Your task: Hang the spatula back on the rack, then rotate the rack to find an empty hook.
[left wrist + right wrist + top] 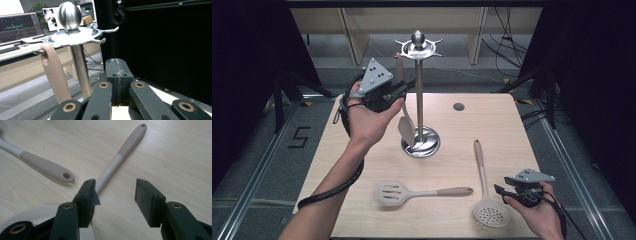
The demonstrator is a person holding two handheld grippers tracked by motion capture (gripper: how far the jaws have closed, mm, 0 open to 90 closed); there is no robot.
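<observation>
left gripper (404,89): black body, grey 3-cornered plate on top with small dark holes.
left jaws: 2 black blocks, a pale scuffed seam between them; black link bars with brass-coloured pivot pins.
left cable (332,190): thick, black, trailing along the bare forearm.
right gripper (498,189): black body, grey 3-cornered plate, thin black cables behind.
right jaws: dark rectangular pads with small screw holes; 1 pad's covering frayed at the edge.
sleeves: none in sight.

Left tongs (404,88) raised beside steel rack (419,100), just above hanging spoon (406,127). Right tongs (502,191) low, touching skimmer (486,187); slotted turner (419,192) to their left.
</observation>
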